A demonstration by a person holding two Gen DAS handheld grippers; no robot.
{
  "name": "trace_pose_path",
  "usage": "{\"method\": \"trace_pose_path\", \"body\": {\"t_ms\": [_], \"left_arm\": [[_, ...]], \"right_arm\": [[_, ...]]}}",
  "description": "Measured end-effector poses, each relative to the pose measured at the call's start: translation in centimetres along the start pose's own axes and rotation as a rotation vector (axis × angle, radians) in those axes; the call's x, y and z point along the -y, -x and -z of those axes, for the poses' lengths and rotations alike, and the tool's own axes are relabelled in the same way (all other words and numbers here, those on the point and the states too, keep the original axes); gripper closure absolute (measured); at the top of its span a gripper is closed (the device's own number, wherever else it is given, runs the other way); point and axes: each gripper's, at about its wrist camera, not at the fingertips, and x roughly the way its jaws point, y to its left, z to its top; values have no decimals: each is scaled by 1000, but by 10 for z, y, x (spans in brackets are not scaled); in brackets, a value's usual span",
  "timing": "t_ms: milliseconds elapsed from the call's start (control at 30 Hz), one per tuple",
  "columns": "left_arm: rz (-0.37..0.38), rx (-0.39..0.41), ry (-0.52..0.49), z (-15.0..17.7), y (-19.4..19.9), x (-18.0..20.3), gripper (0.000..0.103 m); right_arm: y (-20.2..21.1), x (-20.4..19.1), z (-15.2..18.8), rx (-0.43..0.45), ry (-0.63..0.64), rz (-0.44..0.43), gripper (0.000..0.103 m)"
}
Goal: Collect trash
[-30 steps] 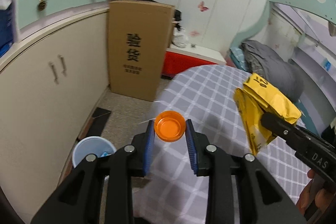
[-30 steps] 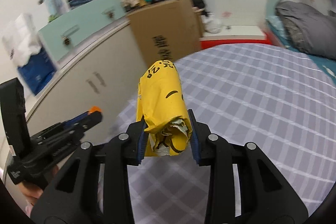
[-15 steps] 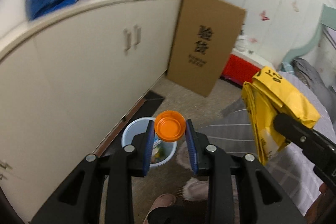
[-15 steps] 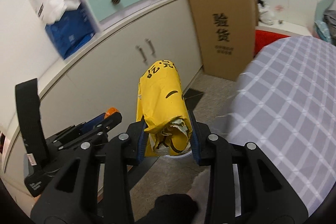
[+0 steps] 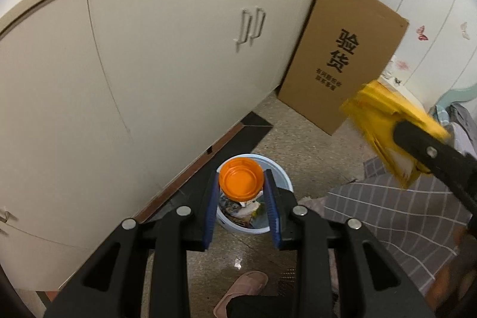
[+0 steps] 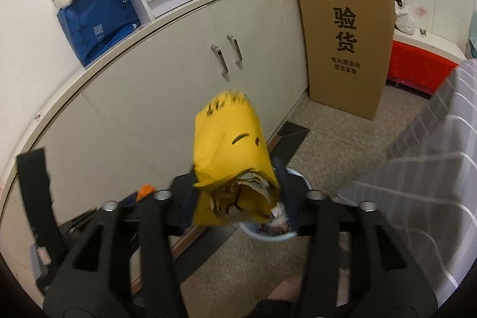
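Observation:
An orange bottle cap is pinched between the blue pads of my left gripper, which hangs right over a light blue bin holding several scraps. A crumpled yellow bag sits between the fingers of my right gripper, whose jaws are opening. The bag is blurred and looks loose, just above the bin's rim. In the left wrist view the yellow bag and a right finger are at the right. The left gripper appears at the lower left of the right wrist view.
A cream cabinet runs along the left, close behind the bin. A tall cardboard box leans against it, with a red box beyond. The checked bed sheet is at the right. A slippered foot stands beside the bin.
Both grippers swung away from the bed and down to just above the bin. The right jaws have widened around the yellow bag, which now looks blurred. The left grip on the cap is unchanged.

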Motion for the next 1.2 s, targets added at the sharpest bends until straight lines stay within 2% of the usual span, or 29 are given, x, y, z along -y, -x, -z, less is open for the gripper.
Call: {"method": "trace_pose_path", "body": {"t_ms": [33,67,167,467,633,733,867,1000,1133,1167,1200], "left_arm": [[-4,-7,5,-1,-3,-2,74],[-5,-14,9,-2,-6,-4,74],[-2,-19,9,-3,-11,-5,74],[25,-39,-14,4,-21,8,74],[35,-41,-37,6,-19,18,74],[38,-47,-42,6,-19,22,74],[42,-54,-60,-2,-21,32,74],[56,-40,-98,-18,-19,53,74],[83,-31,-145,-37,-22,76,73],[74,-33,-153,-41,-23,80,70],[47,-40,-153,-46,-25,83,50]], "right_arm": [[-10,-1,-1,-8,17,40,27],[-20,1,-1,-23,23,88,27],[-36,13,5,-84,-26,60,25],[-24,22,22,-109,-34,69,18],[-15,19,22,-91,-27,84,18],[-6,15,20,-60,9,115,18],[14,11,14,38,35,156,17],[36,14,7,147,26,232,14],[57,27,2,248,-42,257,14],[64,31,2,272,-60,262,14],[68,33,0,285,-68,270,13]]}}
